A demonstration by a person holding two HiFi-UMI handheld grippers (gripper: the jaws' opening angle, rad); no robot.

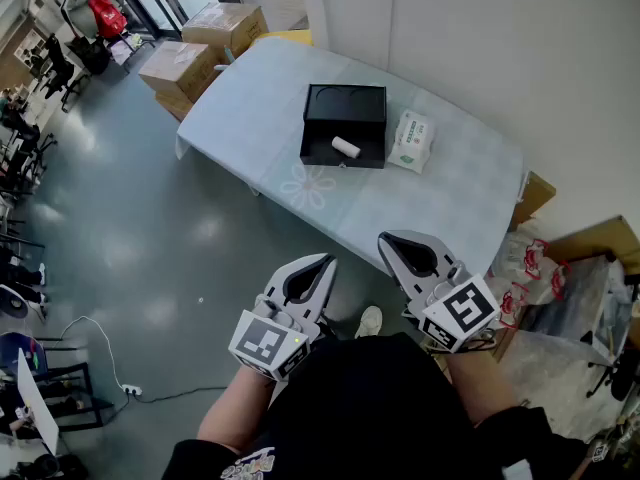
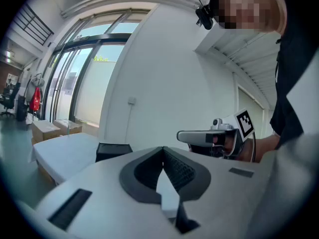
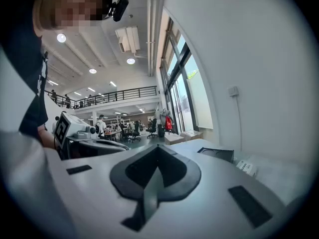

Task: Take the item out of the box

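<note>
An open black box (image 1: 344,126) lies on the pale blue table (image 1: 300,188), with a small white cylinder (image 1: 346,147) inside its lower half. Both grippers hover well short of the table, close to the person's body. My left gripper (image 1: 322,264) is shut with nothing in it, and its own view shows the box (image 2: 113,150) far off. My right gripper (image 1: 387,242) is shut and empty too, and the box (image 3: 218,154) lies beyond its tips in the right gripper view.
A white and green packet (image 1: 412,140) lies right of the box. Cardboard boxes (image 1: 200,53) stand at the table's far left end. More cartons and bags (image 1: 540,268) crowd the floor at the right. A white wall runs behind the table.
</note>
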